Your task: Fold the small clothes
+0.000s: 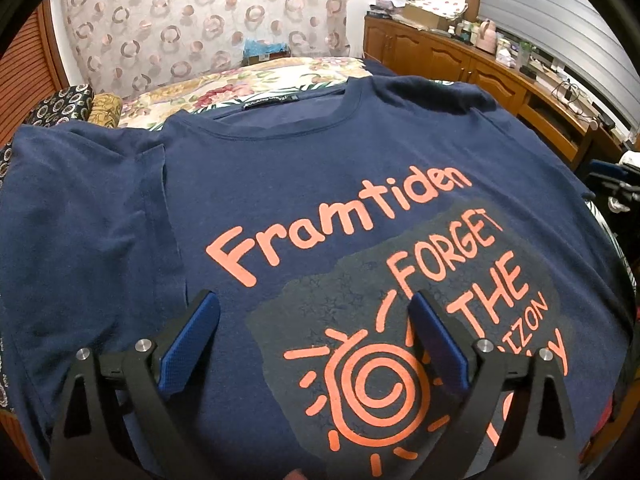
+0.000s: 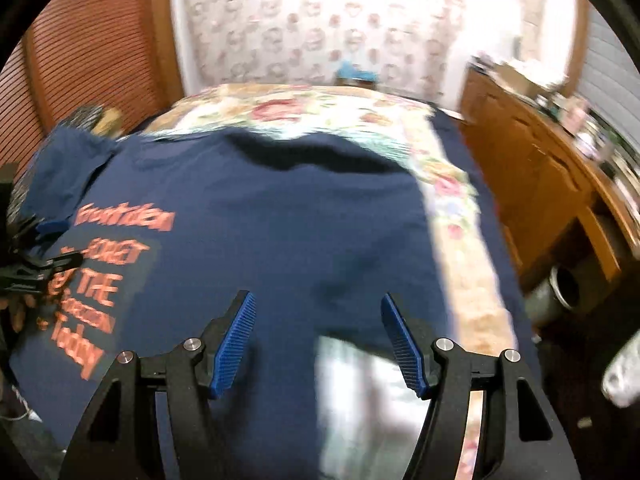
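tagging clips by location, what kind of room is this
Most likely a bedroom: the shirt lies on a bed with a floral cover, a curtain hangs behind, and a cluttered wooden cabinet lines the wall.

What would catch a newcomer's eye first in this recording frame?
The navy T-shirt spread front-up across the floral bedspread, its orange "Framtiden" print and sun spiral filling the left wrist view. Below it, the left gripper hangs open with blue-padded fingers over the print.
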Demonstrator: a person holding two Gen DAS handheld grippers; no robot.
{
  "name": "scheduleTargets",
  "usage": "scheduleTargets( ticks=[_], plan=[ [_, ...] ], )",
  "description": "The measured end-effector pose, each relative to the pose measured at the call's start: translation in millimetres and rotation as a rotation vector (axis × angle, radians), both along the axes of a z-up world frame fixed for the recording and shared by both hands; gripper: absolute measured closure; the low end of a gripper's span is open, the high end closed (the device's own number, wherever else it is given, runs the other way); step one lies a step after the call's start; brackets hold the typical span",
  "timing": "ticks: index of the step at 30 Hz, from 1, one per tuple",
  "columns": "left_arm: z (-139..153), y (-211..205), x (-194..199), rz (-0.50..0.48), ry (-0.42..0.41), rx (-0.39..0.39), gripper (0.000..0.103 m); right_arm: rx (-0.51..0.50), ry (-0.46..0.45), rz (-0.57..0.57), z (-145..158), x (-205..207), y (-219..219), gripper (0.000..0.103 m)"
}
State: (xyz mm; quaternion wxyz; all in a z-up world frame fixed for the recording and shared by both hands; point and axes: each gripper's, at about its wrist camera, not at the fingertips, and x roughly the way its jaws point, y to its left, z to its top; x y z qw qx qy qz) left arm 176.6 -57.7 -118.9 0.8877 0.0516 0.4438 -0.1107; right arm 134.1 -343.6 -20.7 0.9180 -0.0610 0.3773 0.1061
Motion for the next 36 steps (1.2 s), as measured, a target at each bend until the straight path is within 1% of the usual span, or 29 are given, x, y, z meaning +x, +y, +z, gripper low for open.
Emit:
scheduleTargets(
  ticks=[3,5,7,8,10,13,16,18,19,21,24,26,28,32,36],
  plan=[
    [0,0,0,0.0,0.0,0.001,0.006,0.032,0.028,-0.084,-6,1,-40,0.036],
    [0,1,1,0.003,0.0,0.001,0.006,0.049,0.051,-0.121,-14,4,-55,0.036],
    [-1,1,2,0.006,0.003,0.0,0.004,0.079,0.082,-0.139,-23,10,-64,0.036],
    [-1,2,3,0.01,0.005,-0.001,0.003,0.095,0.097,-0.147,-28,12,-68,0.039],
    [-1,2,4,0.011,0.006,-0.001,0.003,0.129,0.12,-0.15,-35,16,-71,0.04],
    [-1,3,4,0.01,0.005,-0.003,0.003,0.192,0.135,-0.143,-39,21,-75,0.045],
    [0,2,2,0.006,0.001,-0.002,0.003,0.247,0.147,-0.121,-37,25,-84,0.056],
    [2,2,-1,0.007,-0.011,-0.003,0.003,0.286,0.154,-0.095,-38,25,-97,0.072],
    [6,2,-4,0.008,-0.032,-0.009,0.003,0.3,0.157,-0.083,-37,25,-100,0.076],
    [13,1,-10,0.004,-0.058,-0.019,0.003,0.261,0.143,-0.094,-37,22,-104,0.087],
    [26,0,-22,-0.015,-0.101,-0.055,0.003,0.229,0.122,-0.097,-35,19,-104,0.094],
    [34,-2,-29,-0.035,-0.122,-0.072,0.003,0.188,0.082,-0.107,-29,15,-101,0.096],
    [39,-6,-35,-0.046,-0.143,-0.076,0.003,0.145,0.031,-0.118,-20,9,-89,0.096],
    [46,-9,-42,-0.054,-0.145,-0.086,0.003,0.124,-0.067,-0.101,5,0,-75,0.097],
    [51,-4,-48,-0.054,-0.162,-0.134,0.003,0.11,-0.139,-0.041,29,-5,-48,0.098]
  ],
)
